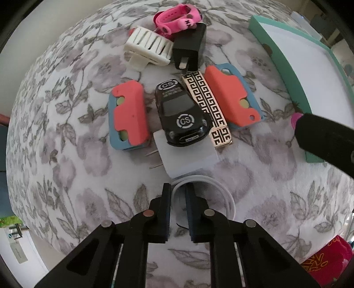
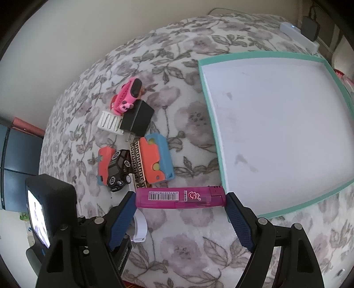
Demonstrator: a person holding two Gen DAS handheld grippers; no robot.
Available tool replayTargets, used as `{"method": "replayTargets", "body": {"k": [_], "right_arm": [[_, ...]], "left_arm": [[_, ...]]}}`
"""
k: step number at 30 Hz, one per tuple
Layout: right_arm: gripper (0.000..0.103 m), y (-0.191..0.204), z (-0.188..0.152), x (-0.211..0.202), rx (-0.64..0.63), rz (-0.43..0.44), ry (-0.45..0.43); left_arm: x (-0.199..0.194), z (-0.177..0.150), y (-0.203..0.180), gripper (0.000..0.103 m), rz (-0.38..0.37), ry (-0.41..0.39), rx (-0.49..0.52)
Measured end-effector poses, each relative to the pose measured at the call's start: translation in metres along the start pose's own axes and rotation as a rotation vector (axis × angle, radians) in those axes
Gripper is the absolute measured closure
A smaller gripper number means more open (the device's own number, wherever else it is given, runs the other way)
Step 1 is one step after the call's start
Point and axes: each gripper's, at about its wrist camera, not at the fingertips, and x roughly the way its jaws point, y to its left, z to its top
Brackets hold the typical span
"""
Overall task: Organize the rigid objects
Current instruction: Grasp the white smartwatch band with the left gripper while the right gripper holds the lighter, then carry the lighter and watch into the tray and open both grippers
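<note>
**A:** What have your fingers got right now?

**B:** My right gripper has a pink lighter clamped end to end, so the fingers stand wide apart with its whole length between them. I hold it above the floral cloth, just beside the near corner of the teal tray. My left gripper points straight down with its fingers nearly together; a loop of white cable passes between the tips. Whether they truly pinch it, I can't tell.

**A:** And beyond the cable?

**B:** A white charger block, with a black toy car resting partly on it. Beside the car lies a gold key-pattern bar. On either side sits an orange-and-blue block, one left and one right. Farther off are a black plug adapter and a white slotted clip, touching each other, and farthest a pink wristband.

**A:** How far along are you?

**B:** Barely started, I'd judge. The tray is bare inside; nothing has been placed in it. The lighter looks like the first piece headed there, and everything else sits in the heap on the cloth, waiting to be moved.
</note>
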Motion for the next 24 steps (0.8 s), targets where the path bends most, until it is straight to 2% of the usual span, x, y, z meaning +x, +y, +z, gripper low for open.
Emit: {"method": "replayTargets", "body": {"k": [3, 9, 16, 18, 24], "right_arm": [[0.020, -0.002, 0.000, -0.002, 0.006, 0.007, -0.004], [0.020, -0.004, 0.001, -0.006, 0.013, 0.004, -0.012], [0.020, -0.009, 0.002, -0.009, 0.031, 0.014, -0.019], [0.020, -0.010, 0.002, -0.010, 0.033, 0.014, -0.021], [0.020, -0.012, 0.002, -0.011, 0.036, 0.021, -0.025]], "left_arm": [[-0.004, -0.001, -0.004, 0.090, -0.002, -0.004, 0.004], [-0.010, -0.004, 0.001, 0.092, -0.066, -0.008, -0.048], [-0.019, -0.011, 0.023, 0.095, -0.115, -0.034, -0.111], [-0.024, -0.014, 0.026, 0.098, -0.121, -0.041, -0.117], [-0.039, -0.023, 0.043, 0.098, -0.144, -0.074, -0.133]]}}
